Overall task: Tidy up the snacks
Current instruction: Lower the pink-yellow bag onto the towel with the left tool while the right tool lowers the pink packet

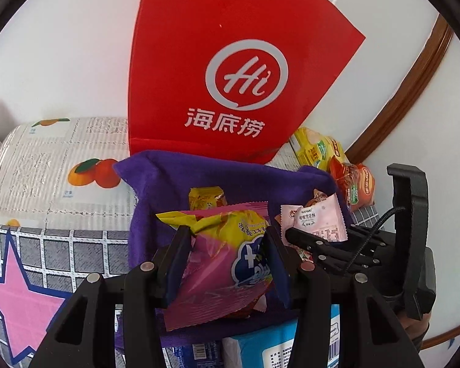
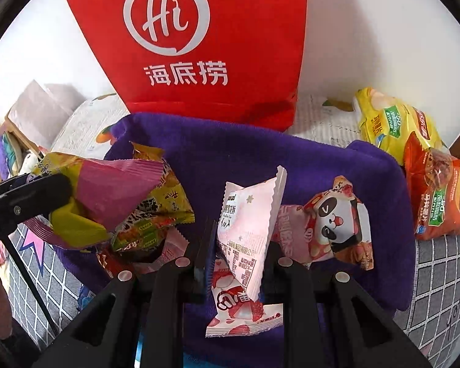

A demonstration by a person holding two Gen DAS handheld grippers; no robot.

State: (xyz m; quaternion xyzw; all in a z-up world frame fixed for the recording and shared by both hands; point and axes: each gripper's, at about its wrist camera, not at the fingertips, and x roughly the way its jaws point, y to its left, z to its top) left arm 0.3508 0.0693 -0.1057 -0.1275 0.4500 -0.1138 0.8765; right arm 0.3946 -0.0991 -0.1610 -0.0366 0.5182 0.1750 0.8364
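- A purple fabric bin (image 2: 337, 165) is taken as the landmark; it stands on a grey checked cloth (image 2: 441, 276) with a pink star (image 1: 21, 294) printed on it.
- A red paper bag (image 2: 199, 46) with a white "Hi" logo is seen upright just behind the purple fabric bin, against a white wall.
- The left gripper (image 1: 227, 239) is held over the near edge of the purple fabric bin, and its jaws are clamped on a pink and yellow snack packet (image 1: 230, 245), which is pinched from both sides.
- In the right wrist view that same packet (image 2: 113, 190) is seen above the left part of the bin, over a yellow and green printed packet (image 2: 156, 214).
- The right gripper (image 2: 239, 245) is held over the middle of the bin with its jaws drawn narrow onto a pale pink and white snack packet (image 2: 248, 214), which is gripped near its lower half and stands nearly upright.
- A packet with a panda face (image 2: 337, 220) is seen lying inside the bin, just to the right of the pale pink and white snack packet.
- A strawberry-printed packet (image 2: 245, 312) is seen lying below the right gripper, inside the bin.
- A yellow chip bag (image 2: 392, 122) and an orange chip bag (image 2: 438, 196) are placed outside the bin, just beside its right wall.
- A white fruit-printed cloth (image 1: 61, 165) is spread to the left of the bin.
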